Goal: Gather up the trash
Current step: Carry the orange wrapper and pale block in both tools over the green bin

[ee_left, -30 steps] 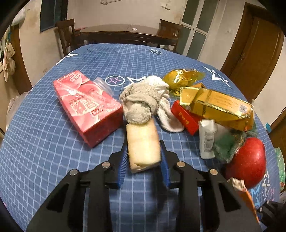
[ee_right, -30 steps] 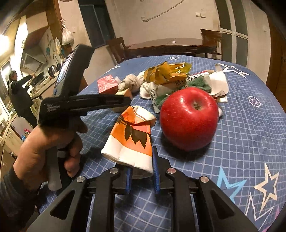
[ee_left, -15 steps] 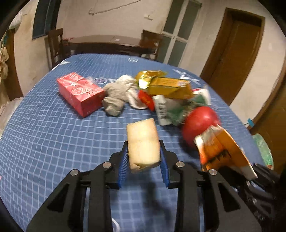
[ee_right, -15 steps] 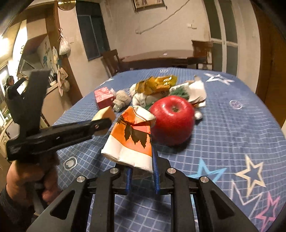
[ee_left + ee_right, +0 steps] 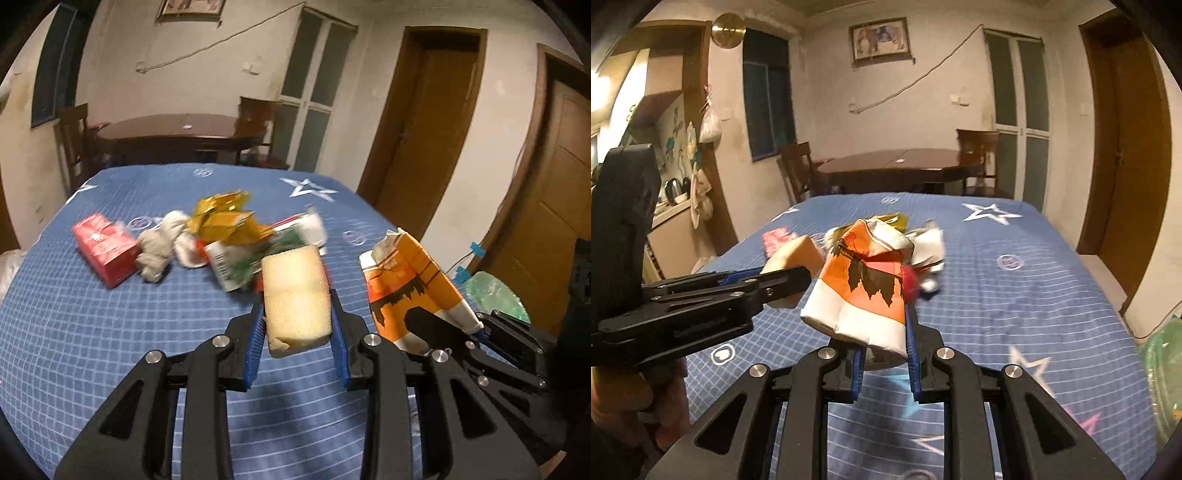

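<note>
Between blue ribbed fingers [image 5: 255, 343], a porous yellow sponge block [image 5: 297, 301].

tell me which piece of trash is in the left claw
The pale yellow sponge block, pinched in the left claw. The orange paper cup is in the right claw.
</note>
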Demonstrator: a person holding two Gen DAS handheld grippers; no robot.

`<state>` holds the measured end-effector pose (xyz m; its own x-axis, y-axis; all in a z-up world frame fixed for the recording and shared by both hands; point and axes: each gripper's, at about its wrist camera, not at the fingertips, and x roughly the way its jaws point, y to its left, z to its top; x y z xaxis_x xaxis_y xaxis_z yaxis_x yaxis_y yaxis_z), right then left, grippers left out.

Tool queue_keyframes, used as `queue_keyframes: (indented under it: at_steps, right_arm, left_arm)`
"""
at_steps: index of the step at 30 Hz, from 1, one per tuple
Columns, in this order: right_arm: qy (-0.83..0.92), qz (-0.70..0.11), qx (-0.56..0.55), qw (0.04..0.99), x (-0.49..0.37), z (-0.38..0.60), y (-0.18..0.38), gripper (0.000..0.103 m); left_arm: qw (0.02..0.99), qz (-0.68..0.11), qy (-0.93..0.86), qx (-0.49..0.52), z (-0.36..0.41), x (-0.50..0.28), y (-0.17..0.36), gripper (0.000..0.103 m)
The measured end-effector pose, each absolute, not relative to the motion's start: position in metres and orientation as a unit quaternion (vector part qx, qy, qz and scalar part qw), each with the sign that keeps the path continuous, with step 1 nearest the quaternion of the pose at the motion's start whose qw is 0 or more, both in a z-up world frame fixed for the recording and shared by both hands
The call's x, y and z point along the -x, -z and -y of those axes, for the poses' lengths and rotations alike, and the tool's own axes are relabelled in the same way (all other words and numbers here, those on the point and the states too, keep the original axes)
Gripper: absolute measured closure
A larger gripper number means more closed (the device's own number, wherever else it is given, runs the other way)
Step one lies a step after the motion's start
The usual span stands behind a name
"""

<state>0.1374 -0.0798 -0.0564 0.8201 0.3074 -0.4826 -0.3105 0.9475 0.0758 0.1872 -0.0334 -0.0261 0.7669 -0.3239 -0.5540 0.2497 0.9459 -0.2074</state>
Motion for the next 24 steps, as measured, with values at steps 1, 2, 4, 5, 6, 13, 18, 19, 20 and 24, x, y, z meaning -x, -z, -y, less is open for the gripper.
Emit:
queue_keyframes:
  at_steps: [1, 2, 4, 5, 6, 13, 18, 19, 20, 24]
  right_arm:
    - [-0.157, -0.248, 0.002, 0.956, -0.135, 0.086, 0.053, 0.083]
    - [-0.152, -0.245, 0.0, 0.958, -0.133, 0.092, 0.05, 0.083]
    - [-0.141, -0.237, 0.002, 0.961, -0.128, 0.104, 0.043, 0.083]
    - [-0.135, -0.232, 0.003, 0.963, -0.125, 0.111, 0.04, 0.083]
    - [-0.13, -0.229, 0.004, 0.965, -0.124, 0.116, 0.037, 0.083]
    - [-0.076, -0.205, -0.002, 0.976, -0.109, 0.179, 0.012, 0.083]
    - [-0.029, -0.198, -0.006, 0.98, -0.094, 0.235, 0.0, 0.083]
    - [-0.021, -0.198, -0.007, 0.98, -0.094, 0.247, 0.0, 0.083]
    - [-0.012, -0.197, -0.008, 0.98, -0.092, 0.258, -0.001, 0.083]
    - [0.029, -0.195, -0.014, 0.98, -0.08, 0.312, -0.006, 0.083]
  left_arm:
    - [0.938, -0.303, 0.16, 0.06, 0.041, -0.187, 0.023, 0.073]
    - [0.937, -0.302, 0.163, 0.059, 0.046, -0.187, 0.022, 0.073]
    - [0.937, -0.297, 0.174, 0.056, 0.059, -0.188, 0.019, 0.073]
    - [0.937, -0.296, 0.179, 0.054, 0.064, -0.188, 0.017, 0.073]
    - [0.937, -0.294, 0.184, 0.052, 0.07, -0.188, 0.015, 0.073]
    - [0.933, -0.276, 0.227, 0.032, 0.126, -0.19, -0.001, 0.073]
    - [0.927, -0.265, 0.266, 0.018, 0.175, -0.194, -0.013, 0.073]
    - [0.924, -0.263, 0.277, 0.014, 0.19, -0.196, -0.015, 0.073]
    - [0.922, -0.261, 0.285, 0.011, 0.199, -0.196, -0.017, 0.073]
    - [0.913, -0.258, 0.317, -0.001, 0.245, -0.199, -0.02, 0.073]
